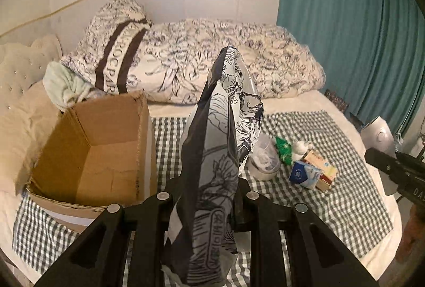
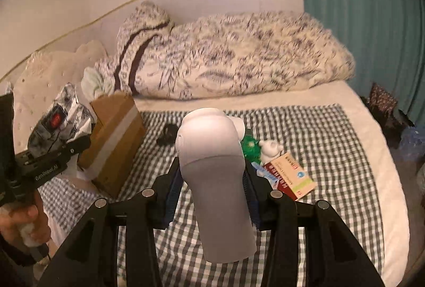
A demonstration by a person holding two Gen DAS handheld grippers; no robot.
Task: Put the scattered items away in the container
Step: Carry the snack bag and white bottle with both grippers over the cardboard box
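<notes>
Clutter (image 1: 313, 170) lies on the cloth (image 1: 345, 194) right of our empty box (image 1: 106, 148). Our left gripper (image 1: 207, 196) clamps a bag (image 1: 212, 154); our right gripper (image 2: 212, 196) clamps a bottle (image 2: 215, 180).

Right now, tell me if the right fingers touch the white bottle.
Touching: the right wrist view shows both fingers pressed against the white bottle.
</notes>
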